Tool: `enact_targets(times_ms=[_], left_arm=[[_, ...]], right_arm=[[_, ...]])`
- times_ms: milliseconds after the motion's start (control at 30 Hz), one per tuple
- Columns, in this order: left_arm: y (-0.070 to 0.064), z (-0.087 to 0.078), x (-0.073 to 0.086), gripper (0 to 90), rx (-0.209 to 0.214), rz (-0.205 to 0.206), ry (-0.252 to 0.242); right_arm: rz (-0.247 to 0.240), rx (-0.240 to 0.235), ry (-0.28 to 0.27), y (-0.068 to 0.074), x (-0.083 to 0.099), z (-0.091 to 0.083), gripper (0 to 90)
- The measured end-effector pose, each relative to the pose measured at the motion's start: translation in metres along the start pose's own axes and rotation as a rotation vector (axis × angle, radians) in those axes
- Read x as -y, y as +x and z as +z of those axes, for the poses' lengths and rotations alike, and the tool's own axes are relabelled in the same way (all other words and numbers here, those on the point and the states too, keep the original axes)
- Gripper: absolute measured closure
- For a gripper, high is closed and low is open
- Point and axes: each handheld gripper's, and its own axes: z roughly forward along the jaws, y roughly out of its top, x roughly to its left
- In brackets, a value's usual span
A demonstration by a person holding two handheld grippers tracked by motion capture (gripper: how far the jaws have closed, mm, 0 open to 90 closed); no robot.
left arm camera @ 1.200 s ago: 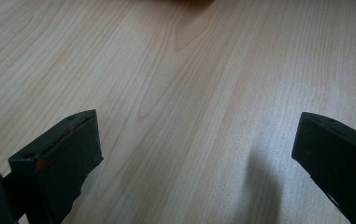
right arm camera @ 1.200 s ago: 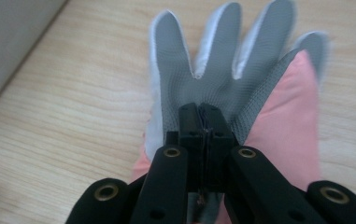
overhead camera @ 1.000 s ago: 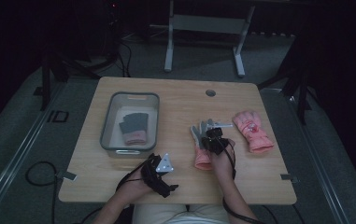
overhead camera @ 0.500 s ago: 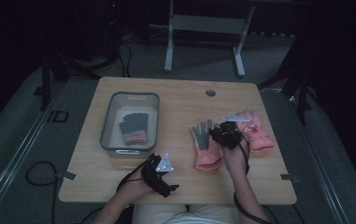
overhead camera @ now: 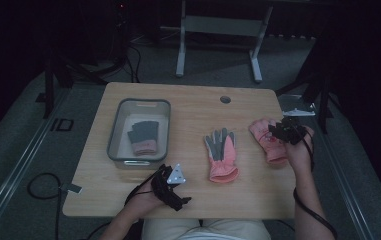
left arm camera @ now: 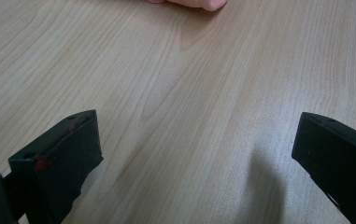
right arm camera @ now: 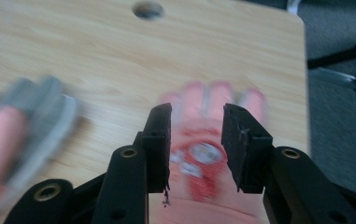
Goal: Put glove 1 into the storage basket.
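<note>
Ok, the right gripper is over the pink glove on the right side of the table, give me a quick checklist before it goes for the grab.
1. Right gripper jaws apart and holding nothing: ok.
2. Pink glove lined up between the jaws in the right gripper view: ok.
3. Jaws down at the fabric: cannot tell, the view is blurred.
4. Glove lies fully on the table, near its right edge but not hanging over: ok.
5. Grey-palmed glove lies apart from the pink one, out of the way: ok.
6. Left gripper open, holding nothing, near the front edge: ok.

L claw [overhead camera: 174, 176] open wide; R claw [right arm camera: 196, 140] part-open
</note>
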Motion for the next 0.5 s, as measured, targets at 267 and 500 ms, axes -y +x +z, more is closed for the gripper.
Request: enact_targets(times_ms=[267, 500], left_arm=[[0.0, 0.001, 0.0, 1.1, -0.003, -0.01, 0.002], [-0.001, 0.002, 0.0, 1.1, -0.009, -0.001, 0.009]], right_arm=[[-0.044, 0.007, 0.079, -0.025, 0.01, 0.021, 55.4], [-0.083, -0.005, 0.115, -0.022, 0.014, 0.035, 54.0]])
